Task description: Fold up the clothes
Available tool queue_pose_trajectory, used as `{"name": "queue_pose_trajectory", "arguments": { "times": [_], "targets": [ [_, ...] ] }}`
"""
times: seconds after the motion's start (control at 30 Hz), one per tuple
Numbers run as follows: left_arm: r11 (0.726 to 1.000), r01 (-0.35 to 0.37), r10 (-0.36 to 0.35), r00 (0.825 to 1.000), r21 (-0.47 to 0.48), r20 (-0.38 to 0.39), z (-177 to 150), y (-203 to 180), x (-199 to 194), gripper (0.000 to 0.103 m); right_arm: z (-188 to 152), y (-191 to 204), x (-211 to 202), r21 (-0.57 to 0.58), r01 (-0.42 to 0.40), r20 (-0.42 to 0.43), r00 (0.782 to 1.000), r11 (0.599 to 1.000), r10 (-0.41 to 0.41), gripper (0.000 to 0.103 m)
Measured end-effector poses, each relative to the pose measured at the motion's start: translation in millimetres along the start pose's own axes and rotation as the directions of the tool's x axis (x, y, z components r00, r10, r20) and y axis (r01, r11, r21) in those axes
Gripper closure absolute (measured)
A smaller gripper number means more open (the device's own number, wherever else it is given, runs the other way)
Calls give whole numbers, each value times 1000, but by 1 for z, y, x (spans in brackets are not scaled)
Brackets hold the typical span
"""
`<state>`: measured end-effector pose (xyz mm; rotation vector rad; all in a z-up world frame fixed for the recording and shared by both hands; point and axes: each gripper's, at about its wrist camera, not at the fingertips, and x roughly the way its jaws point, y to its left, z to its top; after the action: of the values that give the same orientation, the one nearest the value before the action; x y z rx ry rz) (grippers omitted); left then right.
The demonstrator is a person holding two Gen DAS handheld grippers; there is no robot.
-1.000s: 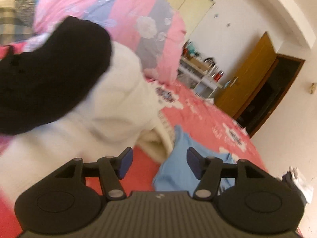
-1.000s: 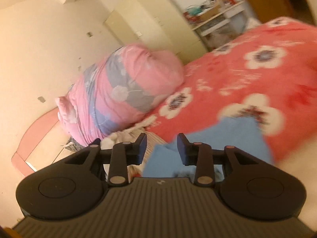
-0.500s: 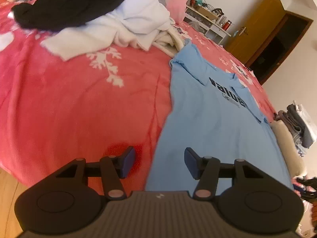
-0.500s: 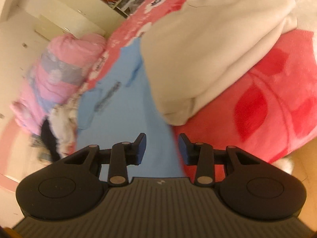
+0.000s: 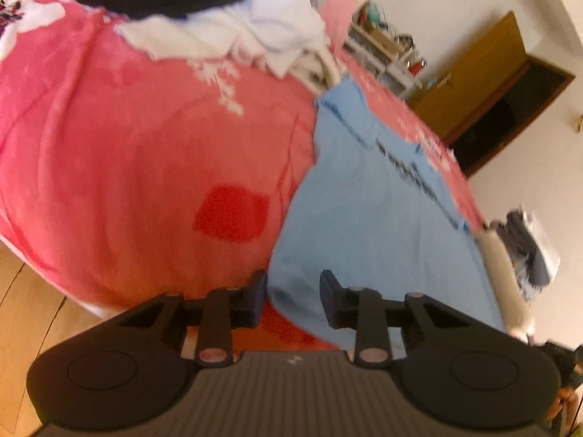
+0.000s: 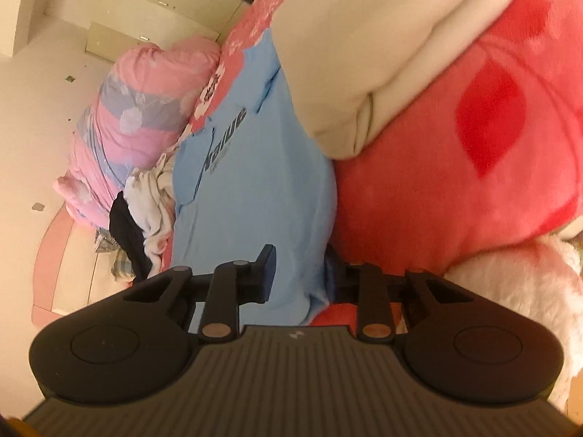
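blue t-shirt flat on red bedspread, left claw and right claw closing around its hem corners, grip uncertain

Light blue T-shirt lies spread flat, front up, on the red floral bed cover. Dark lettering across the chest, blurred in the left wrist view and too unclear to read in either. Collar end points toward the heap of white and black clothes; hem end reaches the near edge of the bed. One long side touches a folded cream garment. The fabric is mostly smooth, with slight creases near the sleeve.
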<state>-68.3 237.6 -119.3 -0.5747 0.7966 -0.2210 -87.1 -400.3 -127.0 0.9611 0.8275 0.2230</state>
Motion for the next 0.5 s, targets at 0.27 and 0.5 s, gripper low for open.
{"name": "queue_pose_trajectory", "arguments": {
  "times": [0.27,0.5],
  "targets": [
    [997,-59,63,994,44,-89,6,-15,16,75,-9,-15,2,45,-51,-36,998,998,52,94],
    [999,-30,29,995,-15,-95,4,-9,16,91,-11,-20,-5,47,-80,-25,996,996,81,98]
  ]
}}
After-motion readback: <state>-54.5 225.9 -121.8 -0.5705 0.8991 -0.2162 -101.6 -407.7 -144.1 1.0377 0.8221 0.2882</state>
